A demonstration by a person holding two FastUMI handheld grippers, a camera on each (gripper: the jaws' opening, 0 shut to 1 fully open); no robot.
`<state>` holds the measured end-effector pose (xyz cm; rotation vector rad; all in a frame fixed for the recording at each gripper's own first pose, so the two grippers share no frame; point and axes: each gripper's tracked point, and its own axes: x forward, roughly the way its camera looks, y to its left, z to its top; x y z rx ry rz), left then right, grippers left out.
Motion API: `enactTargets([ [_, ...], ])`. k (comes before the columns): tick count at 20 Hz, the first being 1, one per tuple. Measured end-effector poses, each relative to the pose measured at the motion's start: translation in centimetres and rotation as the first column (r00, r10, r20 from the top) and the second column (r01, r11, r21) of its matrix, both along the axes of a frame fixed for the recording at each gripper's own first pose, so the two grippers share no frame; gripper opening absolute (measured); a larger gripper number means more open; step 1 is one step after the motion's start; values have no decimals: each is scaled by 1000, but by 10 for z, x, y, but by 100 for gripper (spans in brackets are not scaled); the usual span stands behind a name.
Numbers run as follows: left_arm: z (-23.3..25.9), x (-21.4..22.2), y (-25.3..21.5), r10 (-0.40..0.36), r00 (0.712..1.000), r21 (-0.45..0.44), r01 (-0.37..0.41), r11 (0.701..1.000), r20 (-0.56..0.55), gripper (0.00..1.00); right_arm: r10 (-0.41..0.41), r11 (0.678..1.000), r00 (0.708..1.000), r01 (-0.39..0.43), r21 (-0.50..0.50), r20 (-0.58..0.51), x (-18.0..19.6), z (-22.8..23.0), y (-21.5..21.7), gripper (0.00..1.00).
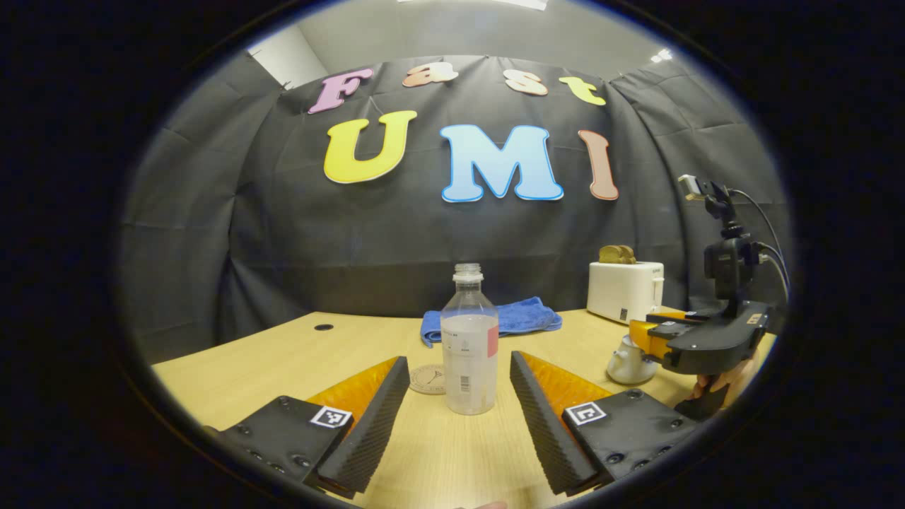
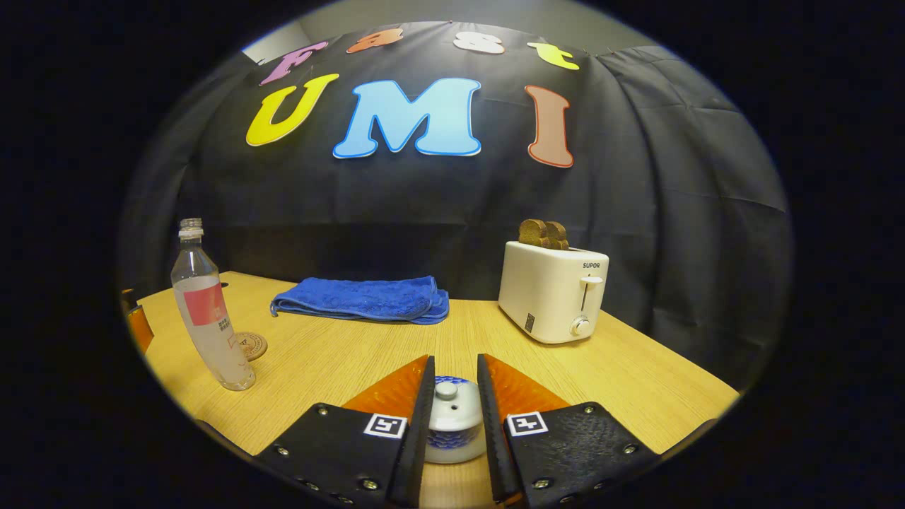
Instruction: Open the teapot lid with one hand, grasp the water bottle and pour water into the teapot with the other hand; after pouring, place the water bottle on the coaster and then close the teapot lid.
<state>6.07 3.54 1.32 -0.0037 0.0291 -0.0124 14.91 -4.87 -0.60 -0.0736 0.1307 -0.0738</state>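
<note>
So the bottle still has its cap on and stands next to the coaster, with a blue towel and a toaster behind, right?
Not quite: the water bottle has no cap; its neck is open, as the left gripper view shows. The rest holds: it stands next to the coaster, with the blue towel and the toaster behind.

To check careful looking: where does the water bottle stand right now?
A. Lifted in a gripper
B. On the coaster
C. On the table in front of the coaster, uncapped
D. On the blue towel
C: the water bottle stands on the table, cap off, with the coaster just behind it, between the open left gripper fingers, not gripped.
</note>
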Motion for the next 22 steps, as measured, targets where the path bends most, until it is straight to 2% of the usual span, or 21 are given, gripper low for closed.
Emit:
enactTargets([
  [3, 1, -1, -1, -1, 1000, 2, 1, 1000, -3, 100, 19, 1000, 1000, -19, 5, 13, -2, 7, 5, 37],
  [4, 1, -1, -1, -1, 1000, 5, 1, 1000, -2, 100, 6, 1000, 1000, -6, 6, -2, 15, -7, -4, 7],
  [5, 4, -2, 1, 4, 1000, 6, -4, 1000, 2, 100, 4, 1000, 1000, -4, 4, -5, 2, -2, -1, 13],
  [11, 4, 0, -1, -3, 1000, -8, 3, 1000, 3, 100, 33, 999, 999, -33, -14, 7, 1, 3, 3, 13],
  [14, 7, 3, -3, -10, 1000, -17, 10, 1000, 21, 100, 40, 999, 998, -39, -25, 52, -4, 17, 3, 13],
  [22, 4, 38, -9, -26, 1000, -38, 27, 999, 15, 100, 99, 995, 988, -97, -25, 115, -29, 41, 17, 13],
])
